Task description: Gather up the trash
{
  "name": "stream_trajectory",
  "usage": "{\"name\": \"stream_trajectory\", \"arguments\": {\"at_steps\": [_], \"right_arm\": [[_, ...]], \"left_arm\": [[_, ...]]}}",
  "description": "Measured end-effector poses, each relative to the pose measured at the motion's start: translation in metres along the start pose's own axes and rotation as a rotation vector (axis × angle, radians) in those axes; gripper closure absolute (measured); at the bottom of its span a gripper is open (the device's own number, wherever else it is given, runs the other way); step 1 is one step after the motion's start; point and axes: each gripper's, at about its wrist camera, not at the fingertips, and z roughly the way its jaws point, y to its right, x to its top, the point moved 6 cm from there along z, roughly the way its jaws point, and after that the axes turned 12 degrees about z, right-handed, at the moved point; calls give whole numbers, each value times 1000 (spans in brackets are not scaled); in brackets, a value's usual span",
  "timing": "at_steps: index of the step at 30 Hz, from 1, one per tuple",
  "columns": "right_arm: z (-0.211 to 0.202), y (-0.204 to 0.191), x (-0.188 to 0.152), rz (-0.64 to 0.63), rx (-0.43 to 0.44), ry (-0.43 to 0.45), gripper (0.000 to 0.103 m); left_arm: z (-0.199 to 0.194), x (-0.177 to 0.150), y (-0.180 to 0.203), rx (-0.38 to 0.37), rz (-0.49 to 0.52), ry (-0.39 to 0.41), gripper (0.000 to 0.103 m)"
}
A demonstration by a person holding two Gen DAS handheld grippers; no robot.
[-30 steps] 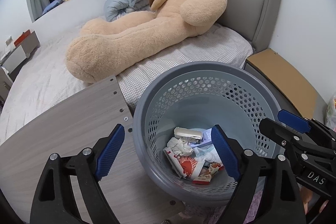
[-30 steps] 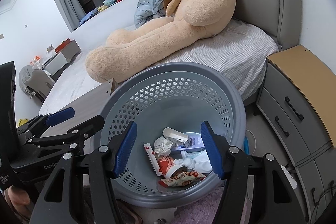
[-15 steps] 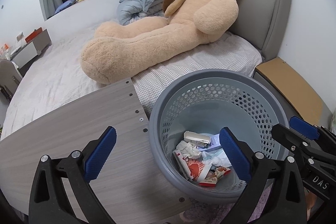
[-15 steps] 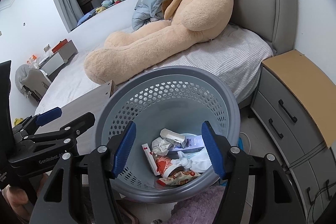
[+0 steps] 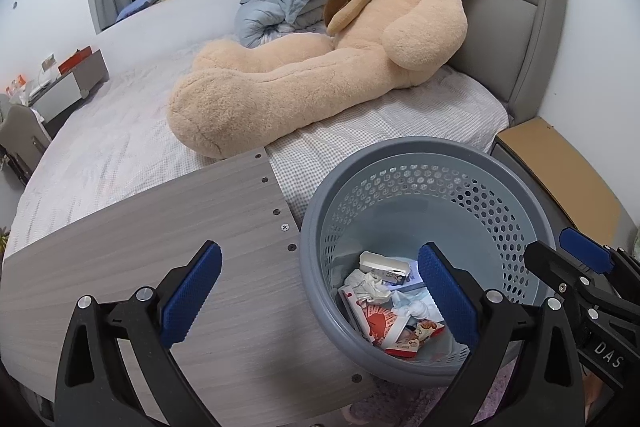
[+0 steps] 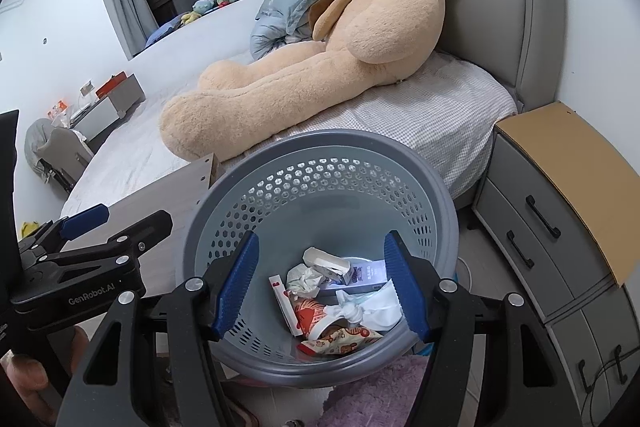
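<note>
A grey perforated trash basket [image 5: 516,195] stands on the floor beside the bed; it also shows in the right wrist view [image 6: 256,179]. Several pieces of trash [image 5: 394,311], wrappers, crumpled tissue and a small box, lie at its bottom, also in the right wrist view [image 6: 340,303]. My left gripper [image 5: 320,295] is open and empty, above the wooden table edge and the basket's left rim. My right gripper [image 6: 320,287] is open and empty, above the basket's opening.
A grey wood-grain table [image 5: 140,227] stands left of the basket. A big tan teddy bear [image 5: 320,67] lies on the bed [image 5: 100,147]. A nightstand with drawers [image 6: 560,211] is at the right. A purple rug [image 6: 368,399] lies below the basket.
Both grippers have pulled back and up from the basket. The left gripper has shifted left, so more of the table shows. Both stay open and empty.
</note>
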Motion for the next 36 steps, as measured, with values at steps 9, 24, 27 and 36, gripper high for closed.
{"name": "stream_trajectory", "arguments": {"at_steps": [9,24,27,36], "right_arm": [[2,0,1,-2,-8,-4,40],[2,-1,2,-6,-4,0,40],[1,-1,2,-7,-3,2,40],[1,-2,3,-7,-1,2,40]], "left_arm": [[-3,0,-1,8,3,4,6],[-3,0,-3,13,1,-1,6],[-4,0,-3,10,3,0,6],[-4,0,-2,12,3,1,6]]}}
